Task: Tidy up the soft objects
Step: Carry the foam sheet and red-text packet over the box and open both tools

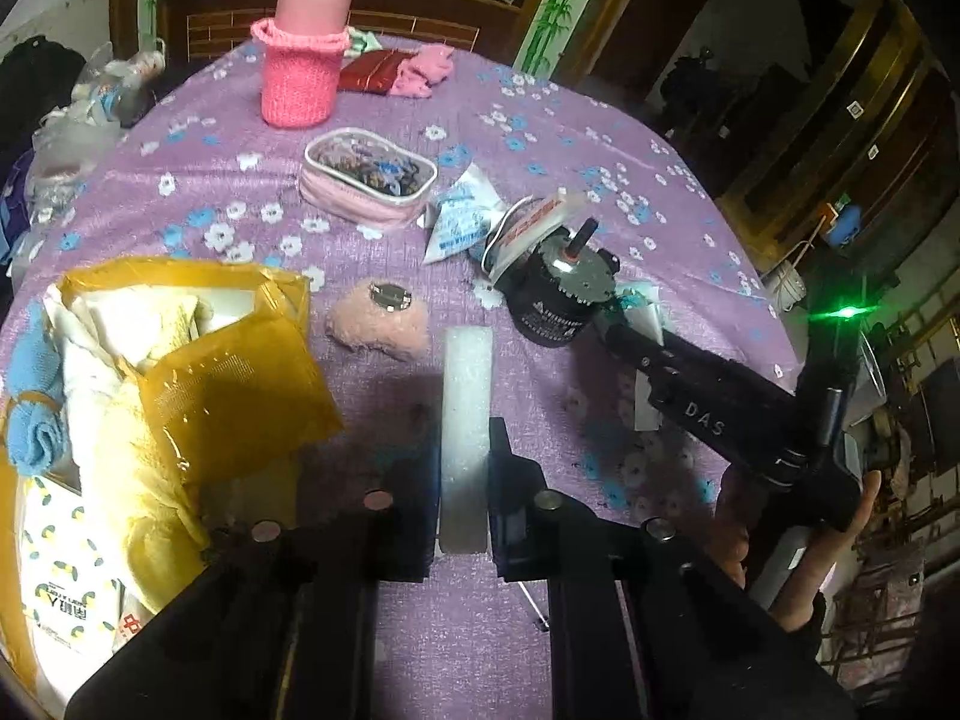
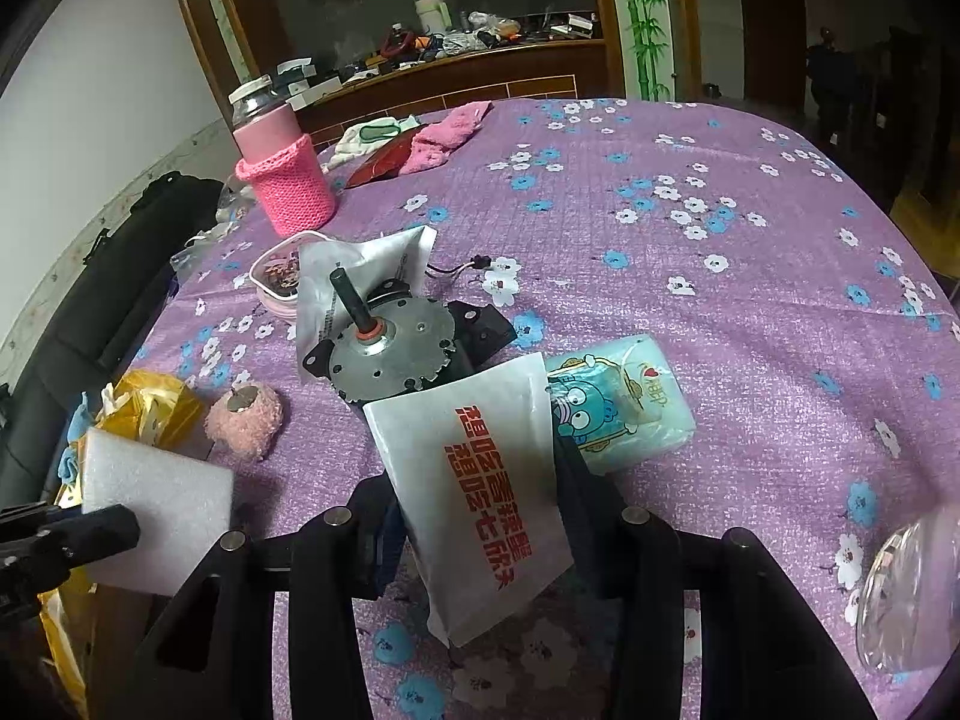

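Note:
A white foam slab point(image 1: 467, 396) stands edge-on between the fingers of my left gripper point(image 1: 465, 480), which is shut on it and holds it above the purple flowered tablecloth point(image 1: 540, 120). In the right wrist view the same foam slab point(image 2: 159, 504) shows broadside at the lower left. My right gripper point(image 2: 480, 504) is shut on a white packet with red characters point(image 2: 474, 450), which bends between its jaws. A fluffy pink pad with a metal clip point(image 1: 378, 324) lies just beyond the foam. An open yellow bag point(image 1: 240, 384) at the left holds pale cloths.
A black motor with a shaft point(image 2: 396, 354) sits right in front of the right gripper, a cartoon tissue pack point(image 2: 624, 408) beside it. Further back are a pink pouch point(image 1: 366, 180), a bottle in a pink knitted sleeve point(image 1: 303, 72) and pink cloth point(image 1: 420, 75). A rolled blue towel point(image 1: 33, 414) lies far left.

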